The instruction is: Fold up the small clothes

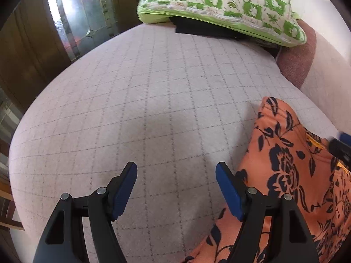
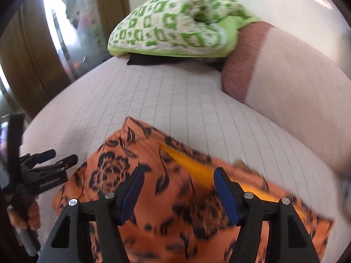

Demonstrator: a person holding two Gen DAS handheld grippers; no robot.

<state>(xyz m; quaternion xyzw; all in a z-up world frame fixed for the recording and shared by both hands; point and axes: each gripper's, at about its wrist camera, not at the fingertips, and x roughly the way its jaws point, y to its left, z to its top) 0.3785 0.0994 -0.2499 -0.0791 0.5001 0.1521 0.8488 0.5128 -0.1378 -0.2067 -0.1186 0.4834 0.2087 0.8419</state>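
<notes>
I have both tongs spread wide and holding nothing. My left tongs [image 1: 176, 189] hang over the bare checked bed cover [image 1: 153, 92], just beside the orange floral garment [image 1: 291, 171]. My right tongs [image 2: 178, 194] hover above that garment, which lies flat on the bed. 1 green patterned pillow [image 2: 175, 28] sits at the far end.

Legible text: none. Faint pale lettering on side of left tool [image 2: 52, 160] in right wrist view, too blurred to read.
</notes>
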